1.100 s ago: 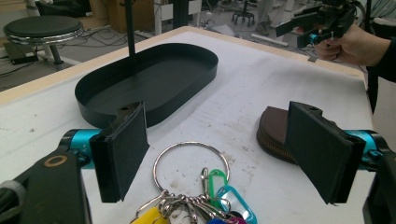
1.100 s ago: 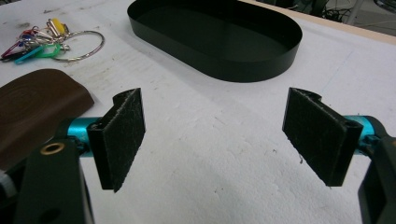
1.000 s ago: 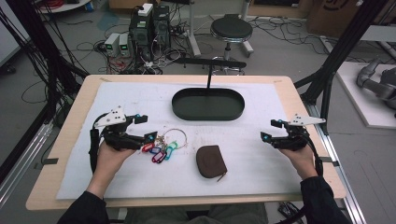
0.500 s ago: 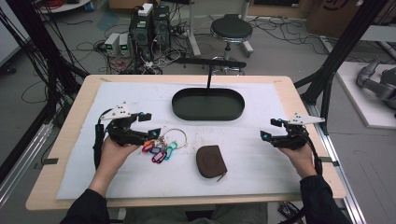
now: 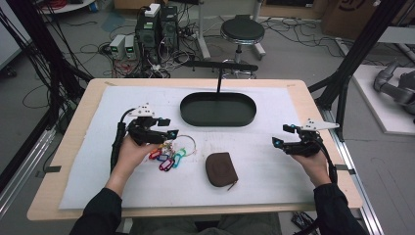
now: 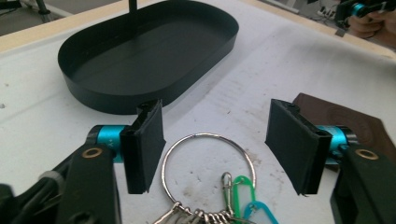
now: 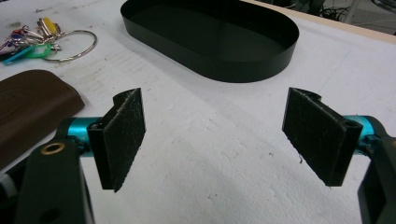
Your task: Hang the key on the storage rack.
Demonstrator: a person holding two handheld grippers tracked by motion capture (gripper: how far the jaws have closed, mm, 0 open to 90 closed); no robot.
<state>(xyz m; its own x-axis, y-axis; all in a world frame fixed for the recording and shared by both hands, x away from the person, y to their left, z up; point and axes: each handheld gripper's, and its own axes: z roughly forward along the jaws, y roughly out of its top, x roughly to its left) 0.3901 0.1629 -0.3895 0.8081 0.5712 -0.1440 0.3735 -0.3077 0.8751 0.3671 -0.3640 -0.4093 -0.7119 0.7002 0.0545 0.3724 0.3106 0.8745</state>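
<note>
Grey floor strewn with cables (image 5: 73, 46); round stool (image 5: 242, 32) beyond wooden table (image 5: 313, 105); computer towers (image 5: 156, 22); black frame posts (image 5: 364, 46).

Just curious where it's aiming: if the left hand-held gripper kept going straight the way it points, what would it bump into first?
Probably the metal key ring, lying between its closing jaws; beyond that, likely the black oval tray.
</note>
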